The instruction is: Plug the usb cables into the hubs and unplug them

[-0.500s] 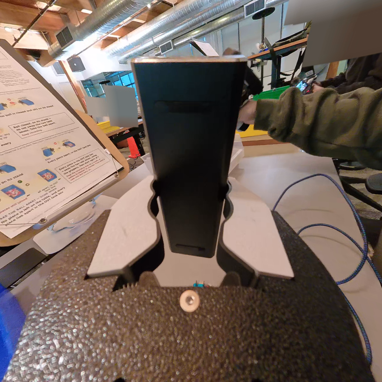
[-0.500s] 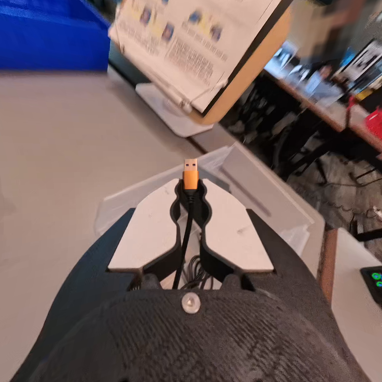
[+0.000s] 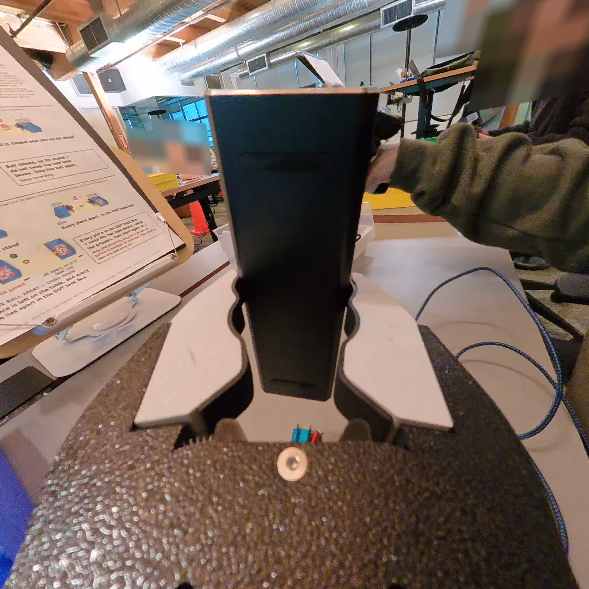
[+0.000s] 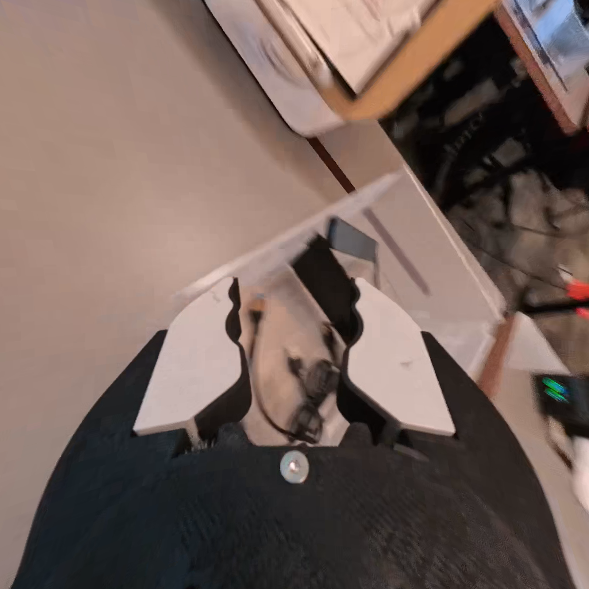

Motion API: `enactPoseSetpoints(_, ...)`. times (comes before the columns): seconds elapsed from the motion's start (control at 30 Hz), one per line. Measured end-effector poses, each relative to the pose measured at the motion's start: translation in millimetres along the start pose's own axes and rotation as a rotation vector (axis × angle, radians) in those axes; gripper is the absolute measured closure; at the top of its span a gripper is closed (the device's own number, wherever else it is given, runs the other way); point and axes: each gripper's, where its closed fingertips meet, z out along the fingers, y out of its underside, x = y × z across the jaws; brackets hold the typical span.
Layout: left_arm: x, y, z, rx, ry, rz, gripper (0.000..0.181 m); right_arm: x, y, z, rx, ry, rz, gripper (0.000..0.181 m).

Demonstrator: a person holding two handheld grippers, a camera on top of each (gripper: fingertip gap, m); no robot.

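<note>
Black hub upright, clamped between left gripper fingers; right gripper fingers wide, empty, above white bin.

Count by kind: one black hub; one blue braided cable; one orange-plug cable; one instruction board.

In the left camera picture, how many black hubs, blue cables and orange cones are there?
tall black rectangular hub: 1
blue braided cable: 1
orange plastic cone: 1
Total: 3
</note>
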Motion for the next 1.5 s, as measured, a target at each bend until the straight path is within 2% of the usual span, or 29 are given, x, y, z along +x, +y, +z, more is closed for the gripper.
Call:
enactPoseSetpoints(0.1, 5, 2, 3, 0.011, 0.038, -0.029, 0.121, -85, -49, -33, 0.271, -0.284, 0.052, 0.108)
enactPoseSetpoints(0.17, 11, 4, 9, 0.027, 0.075, -0.050, 0.121, -152, -75, -53, 0.438, -0.451, 0.009, 0.111)
enactPoseSetpoints(0.2, 16, 5, 12, 0.038, 0.099, -0.064, 0.121, -178, -83, -59, 0.502, -0.481, -0.016, 0.119)
enactPoseSetpoints(0.27, 27, 3, 18, 0.071, 0.158, -0.087, 0.121, -213, -95, -63, 0.601, -0.509, -0.018, 0.128)
enactPoseSetpoints(0.37, 47, 1, 24, 0.083, 0.240, -0.066, 0.121, -240, -103, -67, 0.689, -0.591, 0.033, 0.139)
enactPoseSetpoints(0.47, 63, 4, 30, 0.058, 0.303, -0.034, 0.121, -255, -103, -82, 0.738, -0.758, 0.057, 0.148)
enactPoseSetpoints(0.57, 75, 7, 35, 0.043, 0.356, -0.026, 0.121, -252, -101, -81, 0.779, -0.717, 0.018, 0.154)
enactPoseSetpoints(0.7, 82, 12, 41, 0.020, 0.375, -0.020, 0.121, -259, -93, -77, 0.746, -0.743, -0.038, 0.168)
enactPoseSetpoints(1.0, 81, 17, 43, 0.000, 0.360, -0.017, 0.121, -263, -94, -67, 0.748, -0.639, -0.138, 0.167)
enactPoseSetpoints(1.37, 82, 11, 41, 0.044, 0.370, -0.032, 0.121, -262, -99, -76, 0.810, -0.715, -0.071, 0.167)
enactPoseSetpoints(1.5, 79, 8, 44, 0.041, 0.308, 0.037, 0.121, -257, -101, -73, 0.794, -0.704, -0.004, 0.165)
